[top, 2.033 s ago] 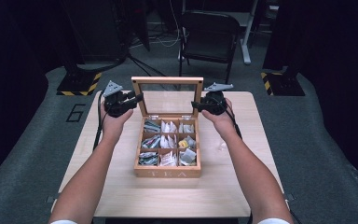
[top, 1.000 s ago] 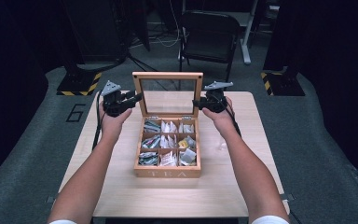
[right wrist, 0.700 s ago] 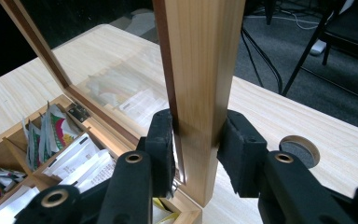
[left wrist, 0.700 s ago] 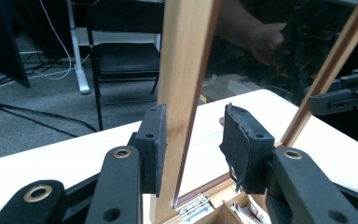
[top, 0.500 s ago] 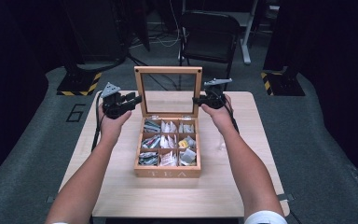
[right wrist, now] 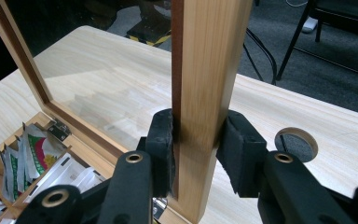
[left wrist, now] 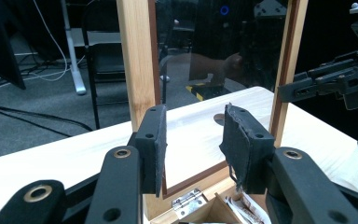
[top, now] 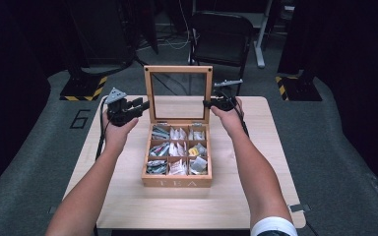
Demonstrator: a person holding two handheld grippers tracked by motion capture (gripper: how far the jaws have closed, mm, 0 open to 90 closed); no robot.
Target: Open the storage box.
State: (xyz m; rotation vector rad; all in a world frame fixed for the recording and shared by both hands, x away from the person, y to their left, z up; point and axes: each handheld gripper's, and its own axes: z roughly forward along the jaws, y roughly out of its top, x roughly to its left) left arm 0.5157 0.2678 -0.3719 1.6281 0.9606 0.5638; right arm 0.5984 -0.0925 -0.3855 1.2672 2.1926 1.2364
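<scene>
Your forearms reach forward, well apart. Your left gripper (top: 139, 105) is held raised, its jaws parted with nothing between the pads (left wrist: 154, 149). Your right gripper (top: 208, 103) points inward at the same height, its jaws clamped on the lid frame (right wrist: 204, 93).

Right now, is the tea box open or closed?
Open. The lid stands upright behind the tea box, tea bags showing, and the right gripper clamps the lid's side.

The high view looks forward and down over the bench (top: 128, 196). Both gripper views sit close behind their tongs, sharing the upright glass lid (left wrist: 140, 60).
</scene>
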